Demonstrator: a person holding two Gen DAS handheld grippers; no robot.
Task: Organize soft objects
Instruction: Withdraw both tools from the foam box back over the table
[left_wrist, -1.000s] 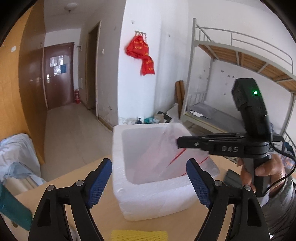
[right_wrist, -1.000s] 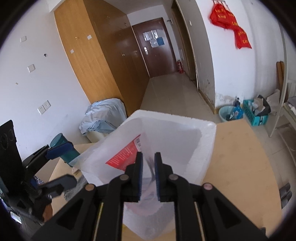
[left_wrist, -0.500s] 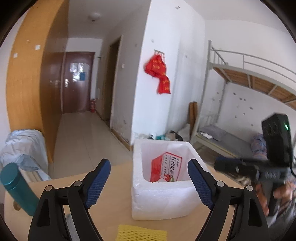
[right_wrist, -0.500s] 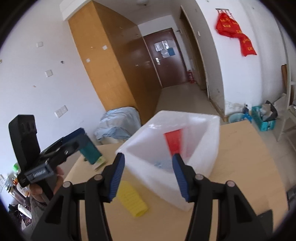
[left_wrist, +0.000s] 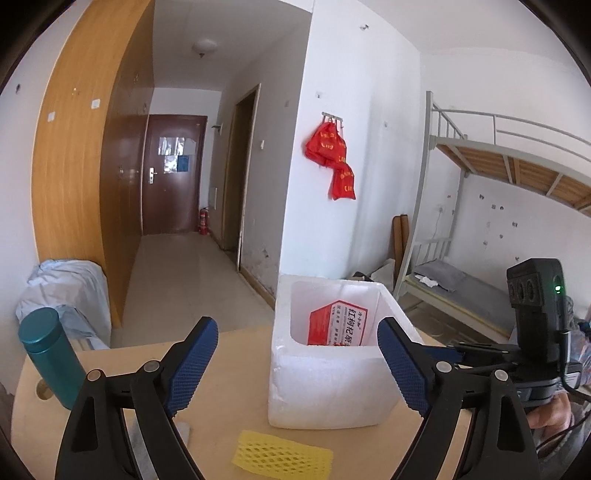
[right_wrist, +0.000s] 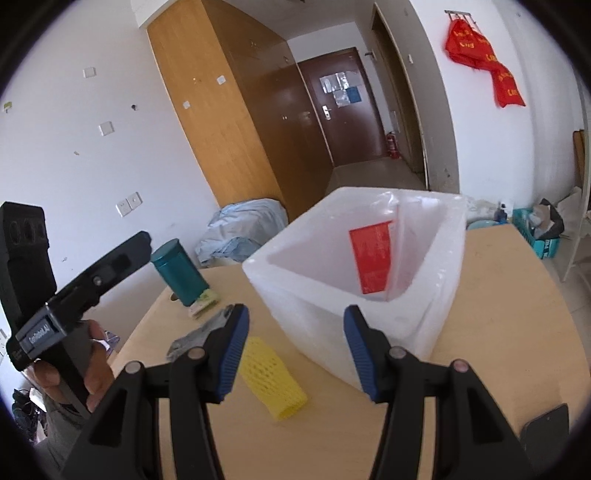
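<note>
Now, left to right:

Green bottle (left_wrist: 48, 354): it stands far off to the left of the left jaws, on the table (left_wrist: 236, 354).

Left gripper (left_wrist: 295, 363): its jaws are wide open. Nothing is between them.

Yellow net sleeve (left_wrist: 282, 455): this soft thing lies flat on the table, low down between the left jaws and just in front of them. It has not been picked up yet.

Long way of the sleeve: in the left view it runs sideways, from one jaw toward the other. In the right view it runs slanted, away from the left blue pad.

White foam box (left_wrist: 332, 384): it sits past the sleeve, toward the right jaw of the left gripper. A red pack (left_wrist: 338, 325) in clear wrap stands inside it.

Right gripper (right_wrist: 295, 354): its jaws have just been opening and now stand apart, holding nothing. The box corner is ahead of them, and the sleeve (right_wrist: 271, 374) lies just beside its left pad.

Nearer hand: I think the left one, since the sleeve sits right in its gap.

Next move: I guess the left jaws must dip down and turn a bit, so they pinch the sleeve across its thin way.
</note>
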